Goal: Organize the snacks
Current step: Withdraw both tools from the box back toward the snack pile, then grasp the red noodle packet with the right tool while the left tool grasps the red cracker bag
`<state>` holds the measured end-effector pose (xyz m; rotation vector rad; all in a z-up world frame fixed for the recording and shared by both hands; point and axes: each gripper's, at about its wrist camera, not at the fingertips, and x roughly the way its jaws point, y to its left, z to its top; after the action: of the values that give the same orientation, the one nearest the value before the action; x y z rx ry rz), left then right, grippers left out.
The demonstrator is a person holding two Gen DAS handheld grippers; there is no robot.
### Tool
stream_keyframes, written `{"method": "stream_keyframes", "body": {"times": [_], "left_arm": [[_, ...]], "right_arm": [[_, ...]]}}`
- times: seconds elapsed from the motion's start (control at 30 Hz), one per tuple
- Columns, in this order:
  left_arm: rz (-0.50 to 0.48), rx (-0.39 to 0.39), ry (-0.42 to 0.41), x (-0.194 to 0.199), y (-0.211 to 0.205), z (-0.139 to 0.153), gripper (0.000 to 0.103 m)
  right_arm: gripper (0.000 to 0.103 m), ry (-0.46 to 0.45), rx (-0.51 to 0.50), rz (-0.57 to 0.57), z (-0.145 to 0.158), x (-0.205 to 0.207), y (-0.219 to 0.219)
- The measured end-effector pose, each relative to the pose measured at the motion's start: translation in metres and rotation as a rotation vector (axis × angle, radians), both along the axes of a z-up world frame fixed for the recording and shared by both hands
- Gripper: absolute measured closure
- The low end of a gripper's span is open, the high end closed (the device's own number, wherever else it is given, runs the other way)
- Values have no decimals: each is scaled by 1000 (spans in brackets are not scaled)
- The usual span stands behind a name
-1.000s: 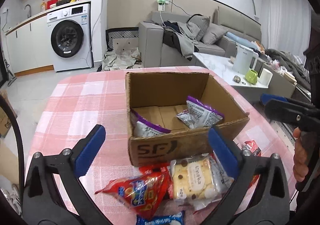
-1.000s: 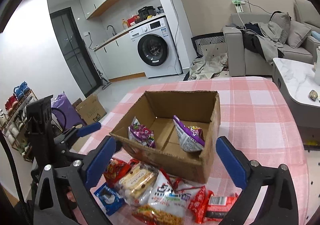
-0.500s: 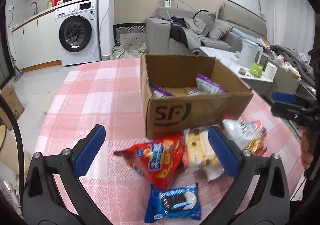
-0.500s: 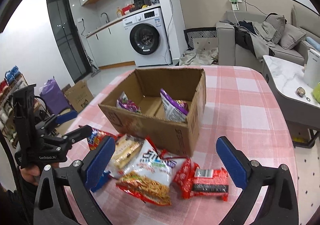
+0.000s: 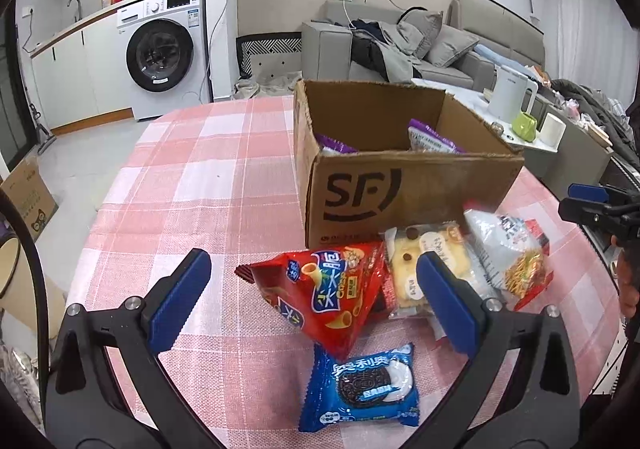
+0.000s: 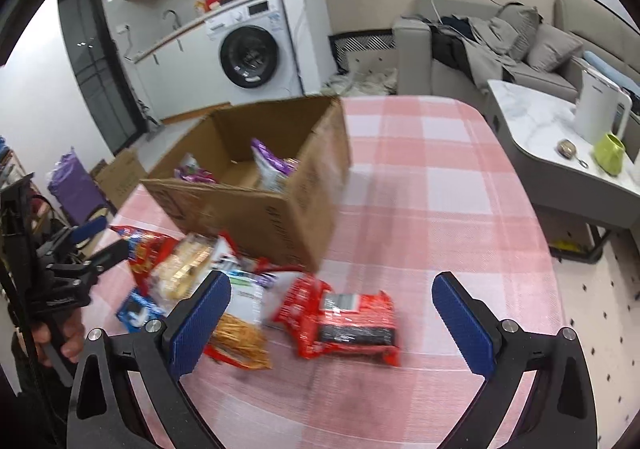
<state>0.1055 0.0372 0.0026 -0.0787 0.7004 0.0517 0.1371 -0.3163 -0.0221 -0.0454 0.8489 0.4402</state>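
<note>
The left gripper hangs with its jaws spread wide and empty, the red cone-snack bag lying between its blue pads and the blue Oreo pack just nearer the tool. The right gripper is likewise wide apart and holds nothing, a red noodle packet lying between its fingers. Beyond both tools the cardboard box stands on the pink checked tablecloth, holding two purple snack bags.
</note>
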Motion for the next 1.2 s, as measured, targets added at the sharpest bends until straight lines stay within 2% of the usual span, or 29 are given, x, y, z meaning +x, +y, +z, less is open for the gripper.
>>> {"method": "stream_keyframes", "body": {"times": [0.37, 0.67, 0.8, 1.0, 1.13, 1.2], "left_arm": [[9, 6, 18, 4, 3, -6, 1], [4, 6, 21, 4, 4, -10, 1], [3, 7, 29, 6, 5, -12, 1], [2, -3, 42, 9, 7, -17, 1], [3, -3, 45, 10, 8, -19, 1], [1, -6, 48, 10, 8, -20, 1]], "right_arm": [[1, 89, -94, 3, -40, 18, 1], [7, 117, -103, 36, -54, 24, 3], [21, 143, -109, 55, -63, 25, 7], [31, 156, -102, 70, -68, 28, 8], [47, 157, -99, 81, -68, 28, 7], [50, 149, -99, 90, -67, 25, 6]]}}
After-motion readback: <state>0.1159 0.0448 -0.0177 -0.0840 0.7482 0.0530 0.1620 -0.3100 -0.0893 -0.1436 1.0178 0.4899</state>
